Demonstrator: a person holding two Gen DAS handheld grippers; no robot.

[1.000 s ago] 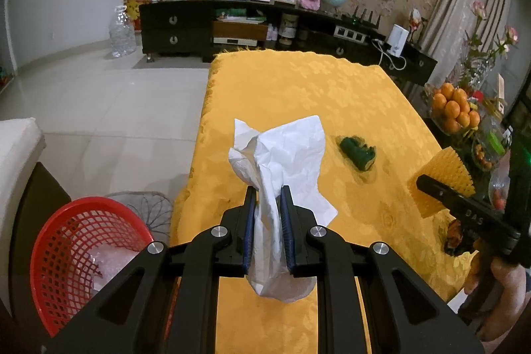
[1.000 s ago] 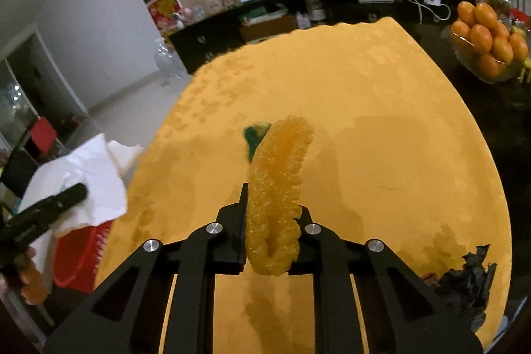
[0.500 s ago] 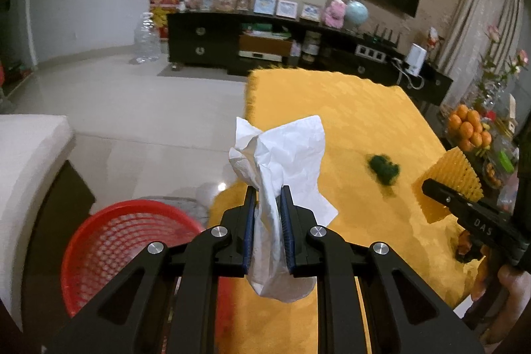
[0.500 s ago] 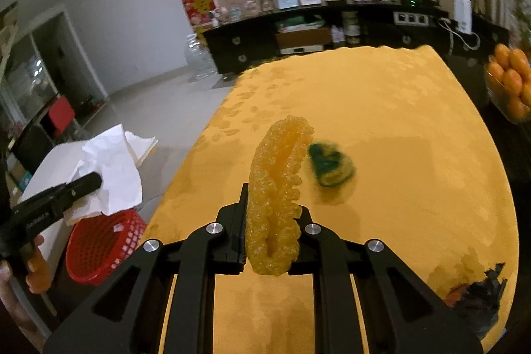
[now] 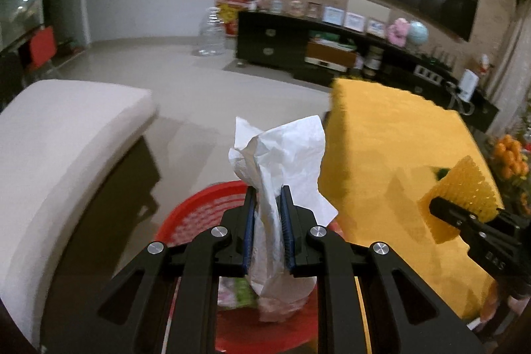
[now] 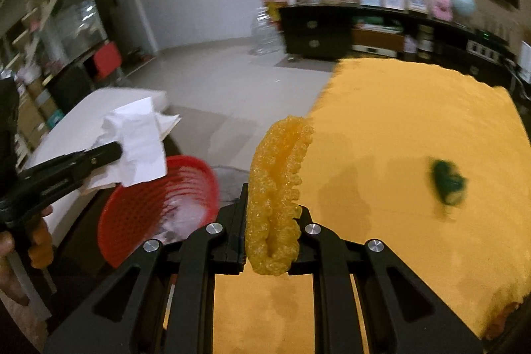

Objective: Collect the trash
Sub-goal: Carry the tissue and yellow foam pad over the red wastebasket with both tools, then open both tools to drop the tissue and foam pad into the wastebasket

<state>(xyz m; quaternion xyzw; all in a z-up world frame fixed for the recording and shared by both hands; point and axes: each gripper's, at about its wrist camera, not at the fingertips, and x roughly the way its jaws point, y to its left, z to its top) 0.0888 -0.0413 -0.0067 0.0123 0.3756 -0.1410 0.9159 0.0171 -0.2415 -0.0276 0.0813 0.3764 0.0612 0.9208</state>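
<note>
The left tongs (image 5: 268, 208) are gripping crumpled white paper (image 5: 282, 155) above the red basket (image 5: 195, 214), ready to drop it; the right tongs (image 6: 270, 214) are clamping yellow foam netting (image 6: 277, 188) over the worktop (image 6: 415, 155), awaiting its turn.

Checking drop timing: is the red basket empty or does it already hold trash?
Not empty. The red basket already holds pale and green scraps, seen under the left gripper clamping white paper.
</note>
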